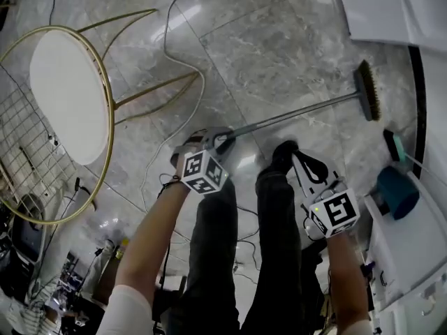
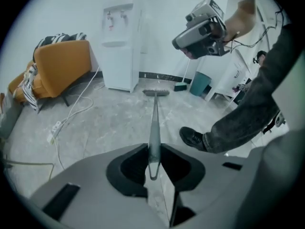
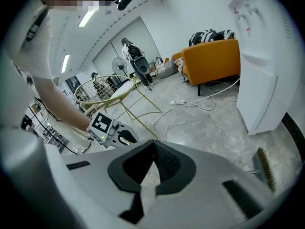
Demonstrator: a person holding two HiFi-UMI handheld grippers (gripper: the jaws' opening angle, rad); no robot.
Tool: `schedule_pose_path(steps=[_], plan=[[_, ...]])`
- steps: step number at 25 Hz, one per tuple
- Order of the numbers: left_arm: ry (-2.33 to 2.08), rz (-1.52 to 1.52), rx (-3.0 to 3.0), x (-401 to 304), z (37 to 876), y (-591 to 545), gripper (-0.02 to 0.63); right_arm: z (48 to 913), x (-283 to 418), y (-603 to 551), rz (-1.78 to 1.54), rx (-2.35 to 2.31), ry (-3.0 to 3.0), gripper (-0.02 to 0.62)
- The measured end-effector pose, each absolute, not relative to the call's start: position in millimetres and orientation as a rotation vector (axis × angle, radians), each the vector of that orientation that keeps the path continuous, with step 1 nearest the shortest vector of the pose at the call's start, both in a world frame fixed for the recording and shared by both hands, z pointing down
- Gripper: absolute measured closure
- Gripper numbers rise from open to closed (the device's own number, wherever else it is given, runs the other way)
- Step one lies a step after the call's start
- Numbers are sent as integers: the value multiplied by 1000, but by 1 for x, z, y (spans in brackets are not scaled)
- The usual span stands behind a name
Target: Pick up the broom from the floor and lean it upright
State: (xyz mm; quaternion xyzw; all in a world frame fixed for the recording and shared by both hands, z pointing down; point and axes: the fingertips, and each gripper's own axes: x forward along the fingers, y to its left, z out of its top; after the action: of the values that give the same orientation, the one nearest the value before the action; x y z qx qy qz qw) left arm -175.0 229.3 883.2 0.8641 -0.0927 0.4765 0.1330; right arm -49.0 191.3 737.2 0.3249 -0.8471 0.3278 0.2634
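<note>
Clamping the very end of the broom's handle [image 2: 154, 128], the left gripper [image 2: 152, 162] has its jaws pressed against the thin grey stick from both sides, with the hanging loop at the tip showing just inside them. Holding it by the end looks deliberate: from there the stick can be swung up like a lever while the far end acts as a pivot.

That far end, the broom head [image 1: 368, 89], sits low at the grey stone floor [image 1: 279, 40], close to the white cabinet [image 1: 391, 9] and well apart from the person's shoe [image 1: 283, 152]. The handle runs in a straight slant from the head back to the gripper, so the broom is raised at one end only and not yet upright.

The right gripper [image 3: 153, 166] has its jaws together on nothing and hangs beside the person's right leg, apparently held back as a spare to steady the stick higher up once it stands.

A loose white cable [image 1: 183, 68] and a round table [image 1: 70, 96] lie off to the left, clear of the handle's likely path. The wall and cabinet beyond the head look like the natural place to lean it.
</note>
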Motion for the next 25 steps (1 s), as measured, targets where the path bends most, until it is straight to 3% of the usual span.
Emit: schedule_pose_path(steps=[12,25], plan=[[-287,1294,2601,-62,733,162,529,618,49,184,935,1142,-2267,594],[-288,1236,2668,54,622,81,528,548,171,135,858,1227,-2270,594]])
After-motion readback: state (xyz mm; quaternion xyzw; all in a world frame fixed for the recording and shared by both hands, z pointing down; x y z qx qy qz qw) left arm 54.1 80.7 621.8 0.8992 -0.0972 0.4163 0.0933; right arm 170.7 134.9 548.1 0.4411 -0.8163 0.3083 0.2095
